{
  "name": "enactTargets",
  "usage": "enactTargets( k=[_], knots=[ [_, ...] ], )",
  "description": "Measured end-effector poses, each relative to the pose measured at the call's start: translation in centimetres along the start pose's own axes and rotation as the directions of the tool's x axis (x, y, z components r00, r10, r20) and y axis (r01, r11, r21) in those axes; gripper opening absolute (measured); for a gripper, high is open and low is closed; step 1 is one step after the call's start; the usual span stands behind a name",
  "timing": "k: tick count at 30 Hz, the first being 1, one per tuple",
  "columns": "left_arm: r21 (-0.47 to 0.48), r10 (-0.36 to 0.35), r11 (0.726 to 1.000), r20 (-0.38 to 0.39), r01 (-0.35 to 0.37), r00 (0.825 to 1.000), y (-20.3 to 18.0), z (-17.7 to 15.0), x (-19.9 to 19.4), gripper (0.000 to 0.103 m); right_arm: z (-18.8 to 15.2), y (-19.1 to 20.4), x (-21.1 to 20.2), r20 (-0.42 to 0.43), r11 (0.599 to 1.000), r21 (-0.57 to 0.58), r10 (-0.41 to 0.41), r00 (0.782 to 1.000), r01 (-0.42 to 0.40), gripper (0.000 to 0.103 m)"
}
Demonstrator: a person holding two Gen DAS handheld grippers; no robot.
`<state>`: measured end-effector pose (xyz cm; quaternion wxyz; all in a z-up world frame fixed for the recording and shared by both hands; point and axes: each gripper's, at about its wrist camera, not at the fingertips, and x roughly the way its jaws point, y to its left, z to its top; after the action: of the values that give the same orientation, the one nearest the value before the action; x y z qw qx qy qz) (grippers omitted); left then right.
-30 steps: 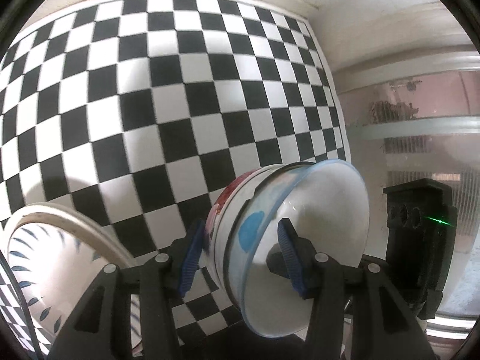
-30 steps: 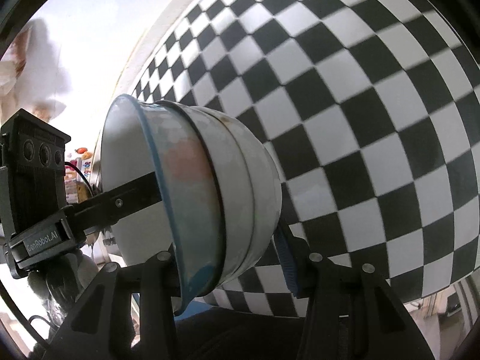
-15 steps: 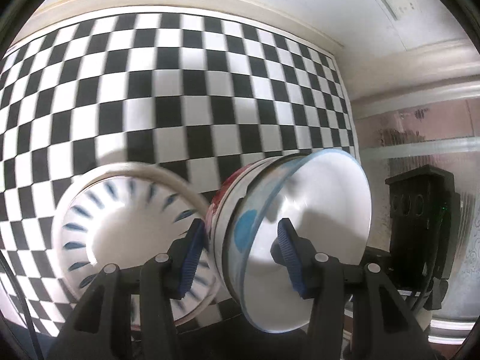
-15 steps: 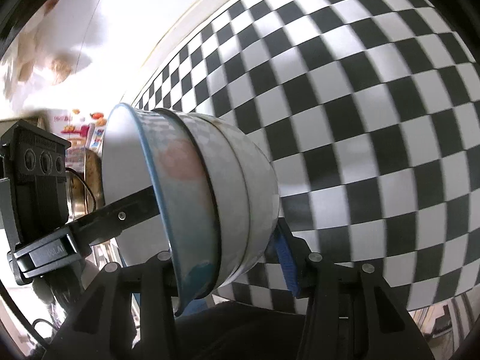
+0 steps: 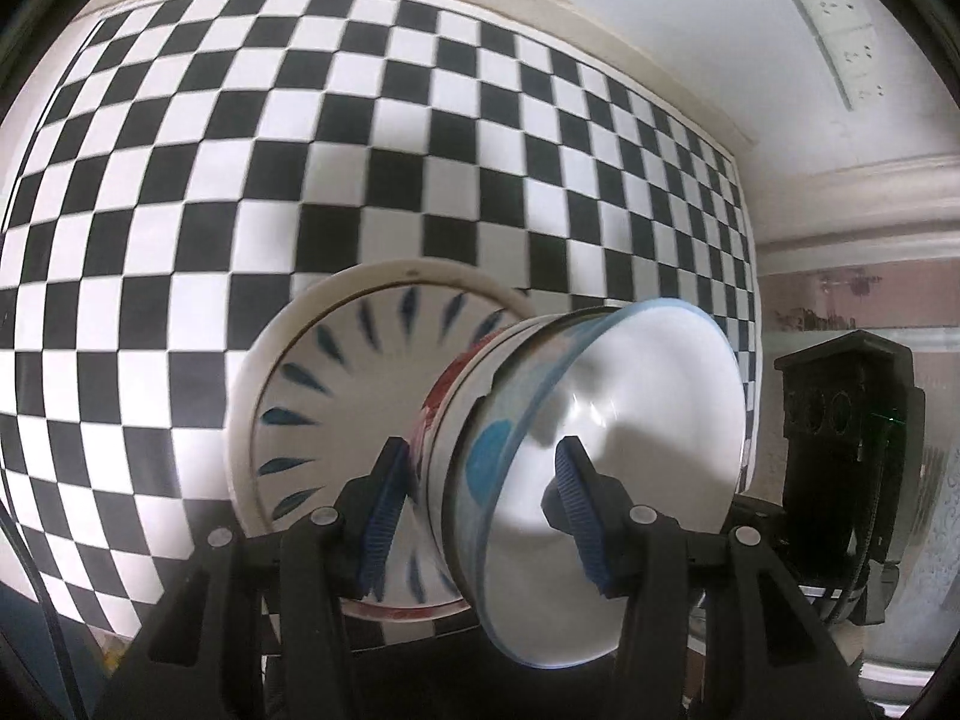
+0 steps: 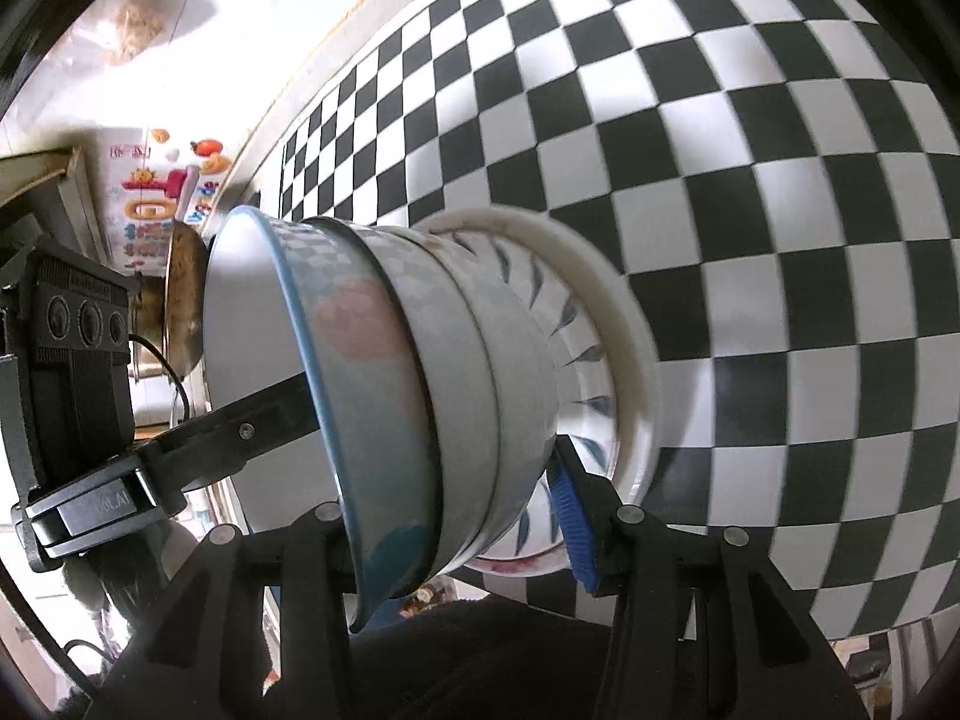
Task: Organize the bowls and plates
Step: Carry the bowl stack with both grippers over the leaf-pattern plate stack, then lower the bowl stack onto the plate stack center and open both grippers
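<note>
The left hand-held gripper (image 5: 480, 510) is clamped on a stack of nested bowls (image 5: 576, 420): one blue-padded finger bears on the outer wall, the other sits inside the innermost bowl. The right hand-held gripper (image 6: 450, 534) grips the same stack of nested bowls (image 6: 432, 396) from the opposite rim, one finger inside and one against the outer wall. The stack is carried tilted on its side. The innermost bowl has a blue rim and coloured patches on its wall; the outermost shows red decoration.

Behind the stack, a white plate with blue leaf marks (image 5: 336, 396) lies on the black-and-white chequered worktop (image 5: 240, 180). The stack overlaps this plate in both views; contact cannot be determined.
</note>
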<state>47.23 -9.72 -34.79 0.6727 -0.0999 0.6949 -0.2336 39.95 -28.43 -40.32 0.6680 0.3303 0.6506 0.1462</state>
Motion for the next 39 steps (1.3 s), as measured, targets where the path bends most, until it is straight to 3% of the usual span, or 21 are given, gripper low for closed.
enactTargets(
  k=[13, 39],
  knots=[
    [-0.047, 0.022, 0.999, -0.022, -0.023, 1.0, 3.3, -0.4, 1.5, 0.046, 0.4, 1.0, 4.6, -0.059, 1.0, -0.017, -0.02, 0.998, 0.019, 0.049],
    [-0.039, 0.069, 0.997, -0.027, -0.07, 0.997, 3.9, -0.6, 1.9, 0.046, 0.4, 1.3, 5.8, -0.077, 0.999, -0.018, -0.043, 0.996, 0.042, 0.048]
  ],
)
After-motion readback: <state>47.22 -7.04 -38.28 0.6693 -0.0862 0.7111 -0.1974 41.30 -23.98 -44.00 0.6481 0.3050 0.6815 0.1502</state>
